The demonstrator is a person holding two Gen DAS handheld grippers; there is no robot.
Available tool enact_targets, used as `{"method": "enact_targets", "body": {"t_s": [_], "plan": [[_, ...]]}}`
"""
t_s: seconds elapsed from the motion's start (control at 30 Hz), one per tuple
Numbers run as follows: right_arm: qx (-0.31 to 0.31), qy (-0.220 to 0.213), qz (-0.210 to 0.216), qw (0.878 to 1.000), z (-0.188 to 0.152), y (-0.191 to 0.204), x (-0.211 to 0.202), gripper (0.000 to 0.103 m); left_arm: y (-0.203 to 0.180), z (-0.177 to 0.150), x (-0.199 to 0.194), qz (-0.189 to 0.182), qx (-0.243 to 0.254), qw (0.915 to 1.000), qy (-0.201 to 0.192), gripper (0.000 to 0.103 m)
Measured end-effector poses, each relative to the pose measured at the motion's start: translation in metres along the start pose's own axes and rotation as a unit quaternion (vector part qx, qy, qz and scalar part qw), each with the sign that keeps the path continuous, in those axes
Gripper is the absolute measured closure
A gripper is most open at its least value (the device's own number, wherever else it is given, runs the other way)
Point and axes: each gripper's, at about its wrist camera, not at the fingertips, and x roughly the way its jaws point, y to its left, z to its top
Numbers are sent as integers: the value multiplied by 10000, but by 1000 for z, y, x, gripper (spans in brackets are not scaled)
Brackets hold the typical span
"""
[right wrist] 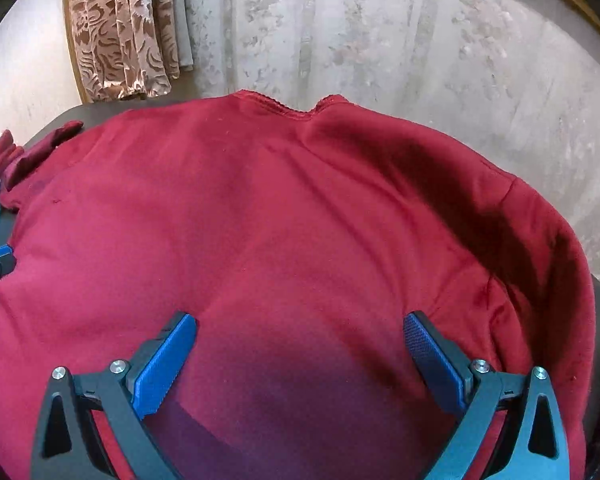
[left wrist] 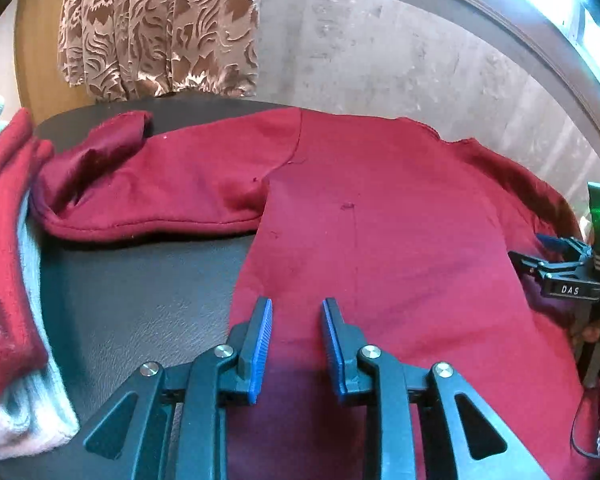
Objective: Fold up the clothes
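A dark red long-sleeved top [left wrist: 380,208] lies spread flat on a dark table [left wrist: 140,300], neckline toward the far edge; it fills the right wrist view [right wrist: 280,220]. Its left sleeve [left wrist: 160,184] stretches out to the left. My left gripper [left wrist: 296,308] hovers over the top's lower left part, jaws a little apart with nothing between them. My right gripper [right wrist: 300,324] is wide open and empty over the lower right part; it also shows at the right edge of the left wrist view [left wrist: 556,256].
A pile of folded clothes, red [left wrist: 8,260] and pale blue-white [left wrist: 36,412], lies at the table's left edge. A patterned brown curtain [left wrist: 160,28] and a grey wall [left wrist: 400,60] stand behind the table.
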Motion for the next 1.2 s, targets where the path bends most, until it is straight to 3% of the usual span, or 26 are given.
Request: {"method": "enact_targets", "body": {"t_s": [0.23, 0.37, 0.5, 0.6, 0.7, 0.83, 0.93, 1.03, 1.07, 1.13, 1.17, 1.2], "plan": [[175, 18, -175, 9997, -16, 15, -26, 0, 10, 1, -1, 167, 182, 9996, -104, 76], [571, -714, 202, 9956, -46, 34, -94, 0, 2, -3, -1, 422, 384, 9982, -181, 76], [889, -1006, 422, 9900, -108, 36, -158, 0, -6, -4, 0, 669, 584, 9958, -222, 76], [1124, -949, 134, 9890, -161, 21, -201, 0, -1, -4, 0, 583, 508, 9967, -231, 76], [1376, -959, -626, 9839, -209, -6, -247, 0, 2, -5, 0, 522, 455, 9973, -237, 76], [1962, -1140, -1685, 9592, -260, -40, -301, 0, -1, -5, 0, 599, 516, 9966, -252, 76], [2019, -1045, -1914, 9548, -271, -51, -306, 0, -2, -6, 0, 603, 516, 9965, -255, 75], [1909, -728, -1921, 9599, -272, -55, -288, 0, -2, -5, 1, 591, 508, 9966, -256, 75], [1909, -624, -1920, 9606, -272, -56, -281, 3, -2, -5, 1, 585, 503, 9967, -256, 75], [1895, -406, -1917, 9621, -273, -58, -266, 35, -1, -5, 1, 570, 489, 9968, -259, 75], [1835, -257, -1912, 9639, -271, -57, -259, 75, -1, -6, 1, 555, 476, 9970, -261, 75], [1772, -132, -1908, 9654, -269, -56, -253, 85, 0, -6, 1, 538, 463, 9971, -263, 75]]}}
